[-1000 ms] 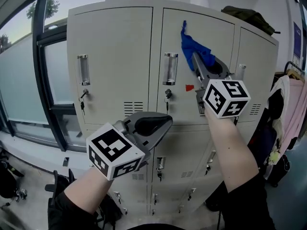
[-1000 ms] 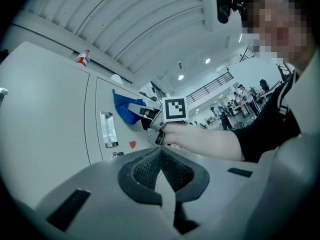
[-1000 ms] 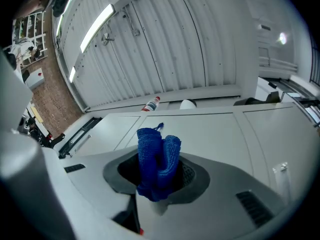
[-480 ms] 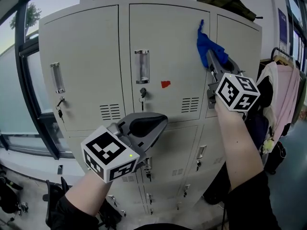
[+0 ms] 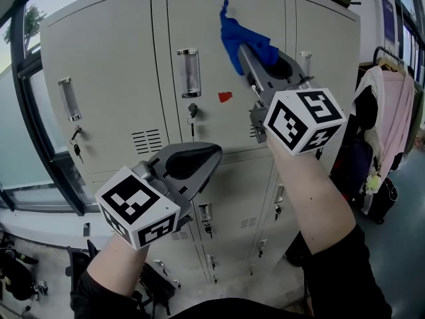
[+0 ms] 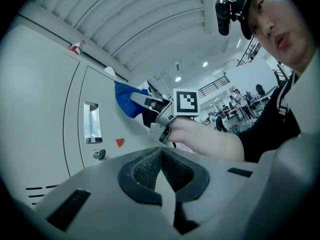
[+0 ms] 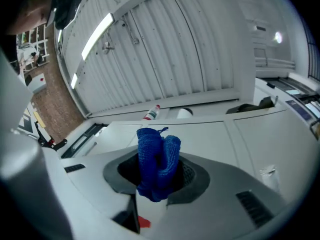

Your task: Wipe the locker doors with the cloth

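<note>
Cloth [image 5: 234, 35] bunched in right gripper [image 5: 249, 57] hides its jaw tips.

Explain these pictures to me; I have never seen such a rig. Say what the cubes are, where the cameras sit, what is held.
No robot here: a person holds a hand-held gripper in each hand; each marker cube is part of its tool. One picture comes from a head camera looking down; the other two cameras ride on the tools, looking along their jaws. The right hand-held gripper is shut on a blue cloth, held against the upper middle locker door. The left hand-held gripper is shut and empty, lower down.
</note>
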